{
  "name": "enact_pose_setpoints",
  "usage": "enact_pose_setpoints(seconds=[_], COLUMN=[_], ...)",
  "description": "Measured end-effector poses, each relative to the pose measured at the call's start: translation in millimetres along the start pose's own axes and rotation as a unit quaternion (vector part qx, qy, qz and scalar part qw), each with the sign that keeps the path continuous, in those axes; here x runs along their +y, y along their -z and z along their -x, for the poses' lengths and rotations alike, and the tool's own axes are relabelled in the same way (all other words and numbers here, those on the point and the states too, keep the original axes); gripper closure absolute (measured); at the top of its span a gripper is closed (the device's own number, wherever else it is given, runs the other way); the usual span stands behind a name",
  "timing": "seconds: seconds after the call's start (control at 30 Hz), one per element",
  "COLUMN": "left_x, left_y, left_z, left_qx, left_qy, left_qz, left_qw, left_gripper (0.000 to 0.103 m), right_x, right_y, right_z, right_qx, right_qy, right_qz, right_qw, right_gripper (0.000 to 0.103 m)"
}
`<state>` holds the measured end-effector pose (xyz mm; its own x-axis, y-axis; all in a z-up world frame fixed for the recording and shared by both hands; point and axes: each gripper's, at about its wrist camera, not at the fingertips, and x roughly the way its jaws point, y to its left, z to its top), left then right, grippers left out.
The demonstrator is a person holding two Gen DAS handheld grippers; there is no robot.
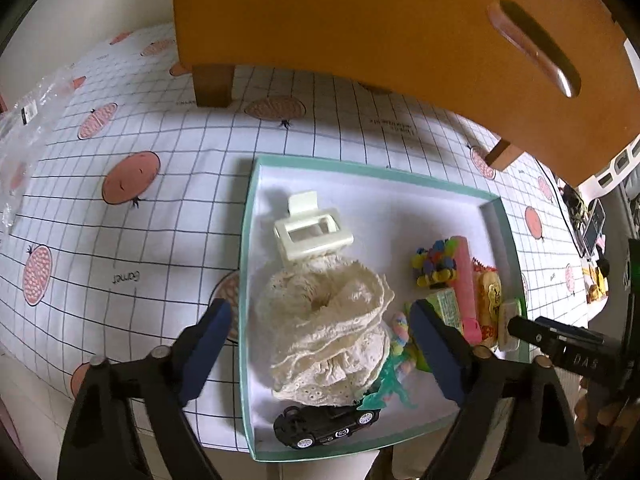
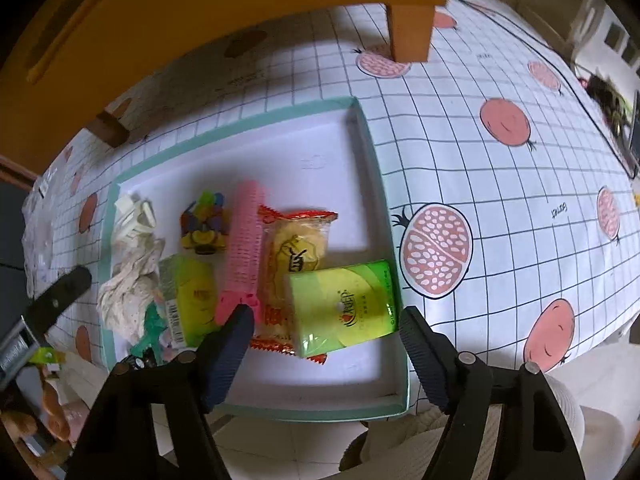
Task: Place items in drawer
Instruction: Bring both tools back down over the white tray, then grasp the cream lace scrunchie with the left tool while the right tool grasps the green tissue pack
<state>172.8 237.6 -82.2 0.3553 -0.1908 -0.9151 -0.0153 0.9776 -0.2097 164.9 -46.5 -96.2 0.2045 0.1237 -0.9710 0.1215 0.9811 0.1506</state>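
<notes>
A shallow teal-rimmed tray [image 1: 360,168] holds the items. My left gripper [image 1: 320,308] hangs open over a cream lace scrunchie [image 1: 328,320], with its left finger outside the tray wall. A cream hair claw [image 1: 312,232] lies beyond the scrunchie and a black toy car [image 1: 328,426] nearer me. My right gripper [image 2: 326,316] is open above a green tissue pack [image 2: 344,304] at the tray's [image 2: 240,128] right end, and its pads are clear of the pack. A snack packet [image 2: 298,248] and a pink roller [image 2: 244,240] lie beside that pack. The orange drawer unit [image 1: 360,20] stands behind, its front with a handle slot [image 1: 532,48].
The table wears a white grid cloth [image 2: 480,160] printed with pomegranates. A crumpled clear plastic bag [image 1: 24,128] lies at the far left. A second green pack [image 2: 192,296], a colourful toy [image 2: 204,224] and a teal dinosaur [image 1: 388,388] crowd the tray's middle. The unit's legs [image 2: 410,28] rest on the cloth.
</notes>
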Motion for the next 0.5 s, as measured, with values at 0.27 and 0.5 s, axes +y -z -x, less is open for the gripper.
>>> enact_pose_setpoints(seconds=[0.27, 0.5], left_x=[1, 5], left_y=[4, 8], left_z=[-13, -22], left_qx=[0.013, 0.031], left_qy=[0.013, 0.025], left_qz=[0.004, 0.012], left_qw=[0.9998, 0.9991], left_gripper=[0.017, 0.032], right_x=[-8, -7], right_y=[-3, -9], right_z=[-7, -7], right_qx=[0.009, 0.008], right_qy=[-0.006, -0.008], right_qz=[-0.018, -0.01], right_qw=[1.0, 1.0], right_gripper=[0.033, 0.034])
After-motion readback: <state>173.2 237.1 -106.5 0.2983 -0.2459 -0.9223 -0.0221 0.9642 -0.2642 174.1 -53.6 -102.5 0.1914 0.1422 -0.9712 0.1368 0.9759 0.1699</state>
